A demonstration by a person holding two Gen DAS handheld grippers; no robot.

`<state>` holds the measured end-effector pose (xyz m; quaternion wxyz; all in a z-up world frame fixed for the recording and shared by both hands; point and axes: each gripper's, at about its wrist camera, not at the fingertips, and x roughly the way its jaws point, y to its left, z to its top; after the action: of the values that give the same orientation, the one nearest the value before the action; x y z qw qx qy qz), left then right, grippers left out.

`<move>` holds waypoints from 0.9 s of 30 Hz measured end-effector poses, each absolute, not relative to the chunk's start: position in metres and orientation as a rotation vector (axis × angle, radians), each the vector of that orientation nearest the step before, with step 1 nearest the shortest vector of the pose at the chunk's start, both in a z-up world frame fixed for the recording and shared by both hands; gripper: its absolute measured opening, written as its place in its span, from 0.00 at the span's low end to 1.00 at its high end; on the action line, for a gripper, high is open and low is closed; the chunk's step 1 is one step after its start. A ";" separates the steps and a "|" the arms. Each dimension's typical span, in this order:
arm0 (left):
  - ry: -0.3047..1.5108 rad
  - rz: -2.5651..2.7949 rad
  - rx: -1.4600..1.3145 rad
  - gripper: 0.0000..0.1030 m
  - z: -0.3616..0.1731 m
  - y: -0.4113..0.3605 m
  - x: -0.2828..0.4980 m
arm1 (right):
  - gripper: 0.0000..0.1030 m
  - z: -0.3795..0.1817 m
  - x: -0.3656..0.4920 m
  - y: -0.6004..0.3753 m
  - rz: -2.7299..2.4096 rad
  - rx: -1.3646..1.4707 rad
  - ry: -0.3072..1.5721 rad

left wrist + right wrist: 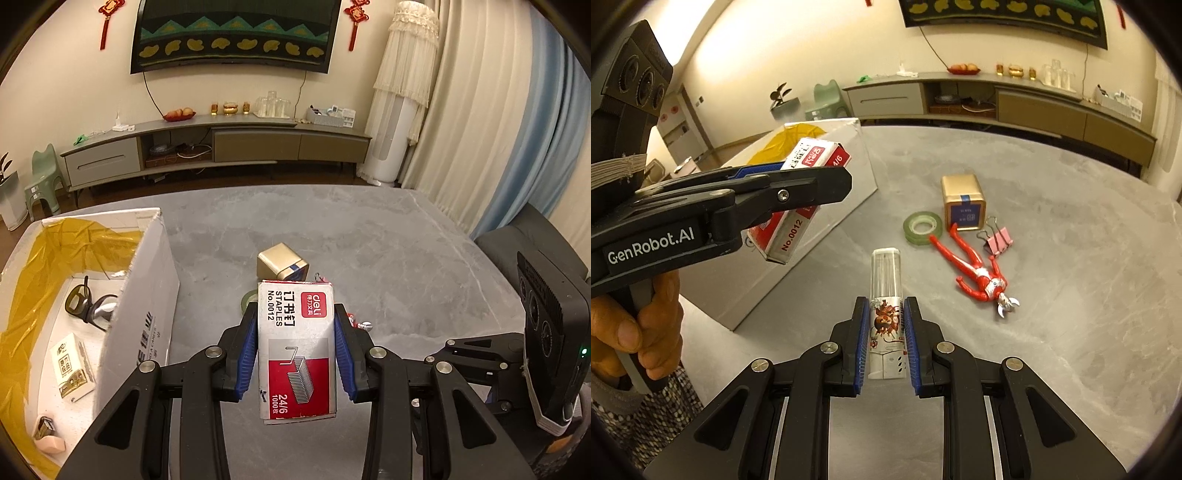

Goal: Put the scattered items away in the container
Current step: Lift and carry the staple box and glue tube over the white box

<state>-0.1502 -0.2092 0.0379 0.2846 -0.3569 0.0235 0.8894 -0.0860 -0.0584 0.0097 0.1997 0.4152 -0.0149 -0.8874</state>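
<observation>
Your left gripper (295, 343) jaws clamped on the staple box (297, 350) – held off the table (388, 236), just beside the carton (147, 295), your right gripper (886, 336) jaws gripping the tube (886, 310), tape (922, 227), tin (964, 201), figure (975, 271), clip (999, 238) lying ahead.

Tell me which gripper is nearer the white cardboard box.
Left. The left gripper, holding the staples box, hangs beside the white cardboard box; the right gripper sits farther off.

Staples box (297, 347): "deli", "STAPLES No.0012", "24/6"; left tool (798, 184) body: "GenRobot.AI"
</observation>
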 end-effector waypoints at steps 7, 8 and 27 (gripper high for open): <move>0.028 2.398 -0.911 0.38 0.053 -0.227 -0.143 | 0.19 0.024 -0.078 -0.071 -2.499 1.129 -0.007; 0.021 2.401 -0.904 0.38 0.055 -0.230 -0.142 | 0.19 0.027 -0.077 -0.073 -2.503 1.122 0.000; -0.106 2.470 -0.802 0.38 0.086 -0.296 -0.129 | 0.19 0.069 -0.067 -0.126 -2.535 0.987 0.082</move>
<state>-0.1290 -0.2956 0.0863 0.2681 -0.2973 -0.0391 0.9155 -0.0672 -0.1257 0.0694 0.2085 0.3546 0.0294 -0.9110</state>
